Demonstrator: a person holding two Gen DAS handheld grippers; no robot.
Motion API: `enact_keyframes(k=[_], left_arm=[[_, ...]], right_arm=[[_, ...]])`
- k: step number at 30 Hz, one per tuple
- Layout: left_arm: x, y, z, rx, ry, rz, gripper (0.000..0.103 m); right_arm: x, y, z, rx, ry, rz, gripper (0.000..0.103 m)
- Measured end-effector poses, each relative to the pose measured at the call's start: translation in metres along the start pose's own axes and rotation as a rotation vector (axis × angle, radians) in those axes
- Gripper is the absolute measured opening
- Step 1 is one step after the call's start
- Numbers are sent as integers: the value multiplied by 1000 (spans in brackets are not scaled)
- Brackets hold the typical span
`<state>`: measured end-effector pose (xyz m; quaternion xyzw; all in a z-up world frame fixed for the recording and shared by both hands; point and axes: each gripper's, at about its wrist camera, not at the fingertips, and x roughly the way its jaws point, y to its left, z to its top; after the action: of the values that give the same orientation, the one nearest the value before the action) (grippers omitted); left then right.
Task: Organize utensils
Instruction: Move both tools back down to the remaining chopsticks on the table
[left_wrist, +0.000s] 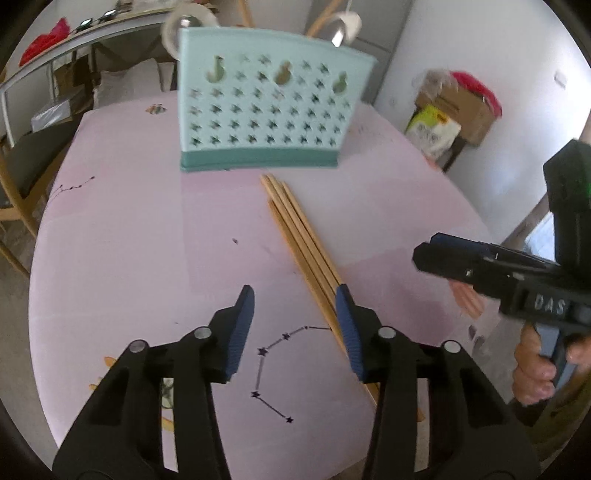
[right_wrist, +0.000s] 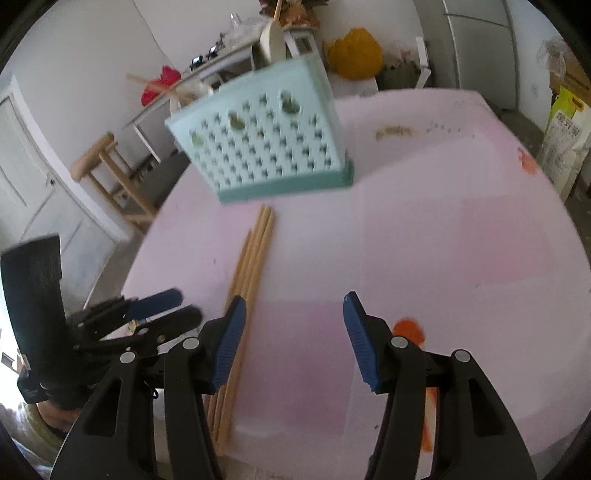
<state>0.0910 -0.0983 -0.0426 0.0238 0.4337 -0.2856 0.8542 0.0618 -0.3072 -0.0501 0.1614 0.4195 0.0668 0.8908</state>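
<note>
I take the mint utensil holder (left_wrist: 273, 107) as my landmark; it stands upright toward the far side of the pink table (left_wrist: 122, 236), with spoons and wooden handles poking out of its top. The bundle of about 4 wooden chopsticks (left_wrist: 301, 247) lies flat on the cloth, its far tips just in front of the holder's base and its length running back toward me.

My left gripper (left_wrist: 295, 295) stands partly open with nothing between its pads; the chopsticks pass under its right finger (left_wrist: 347, 325). My right gripper (right_wrist: 293, 302) is likewise partly open and empty, the bundle running beneath its left finger (right_wrist: 231, 332). Neither gripper is around the sticks.

My worry is that both tools are converging on the same near end of the bundle. If I close either one off-centre, I judge a pad could land on top of the sticks, roll them apart or flick 1 off the table edge. The 2 grippers could also knock each other.

Around the table are a wooden chair (right_wrist: 110, 177), a cardboard box (left_wrist: 461, 107) and a bag (left_wrist: 434, 129), all well apart from the holder and not in my way.
</note>
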Motion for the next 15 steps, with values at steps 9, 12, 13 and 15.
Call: enact_keyframes(k=[9,12,13,15], left_arm=[[13,-17,-5,65,20,51,35],[13,-17,-4,62,18,62,35],[13,-18,-4,59,19,62,35],[13,-15,-4,55,20,68,34]], right_arm=[[2,-6,-4,20,2,-9,54],[3,-6,-2,26,0,-5,54],[2,-6,-2,27,-1,-4,54],[2,-7,-2,30,-5,-1,54]])
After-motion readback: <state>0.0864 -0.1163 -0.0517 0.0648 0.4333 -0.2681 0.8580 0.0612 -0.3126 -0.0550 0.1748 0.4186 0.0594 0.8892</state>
